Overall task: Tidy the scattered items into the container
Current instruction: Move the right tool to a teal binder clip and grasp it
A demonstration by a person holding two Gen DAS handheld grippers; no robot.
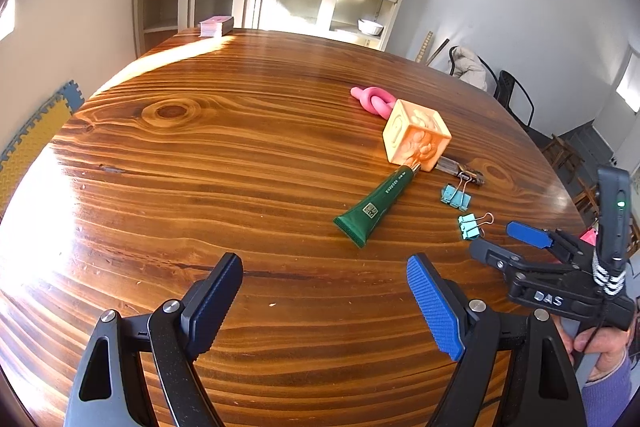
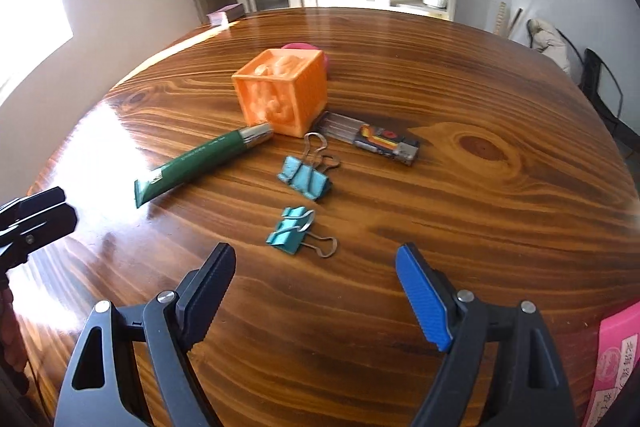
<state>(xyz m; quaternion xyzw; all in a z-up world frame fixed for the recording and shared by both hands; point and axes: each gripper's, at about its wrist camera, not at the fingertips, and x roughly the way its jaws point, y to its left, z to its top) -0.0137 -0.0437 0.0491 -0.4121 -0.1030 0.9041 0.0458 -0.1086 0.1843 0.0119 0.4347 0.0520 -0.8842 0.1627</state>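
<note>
Right gripper [image 2: 316, 291]: jaws spread wide, nothing between them, hovering over the wooden table [image 2: 460, 211] just short of the near teal binder clip [image 2: 294, 231]. Left gripper [image 1: 324, 291]: jaws also wide apart, empty, over bare wood.

Only the right wrist view shows a pink box [image 2: 618, 359] at the table's right edge. Only the left wrist view shows the pink knotted toy [image 1: 374, 101] plainly, plus a hand [image 1: 600, 347] in a purple sleeve.

Scattered items lie mid-table: orange embossed cube [image 2: 282, 91], green tube [image 2: 200, 161] with its cap touching the cube, second teal clip [image 2: 306, 179], lighter [image 2: 386, 143].
</note>
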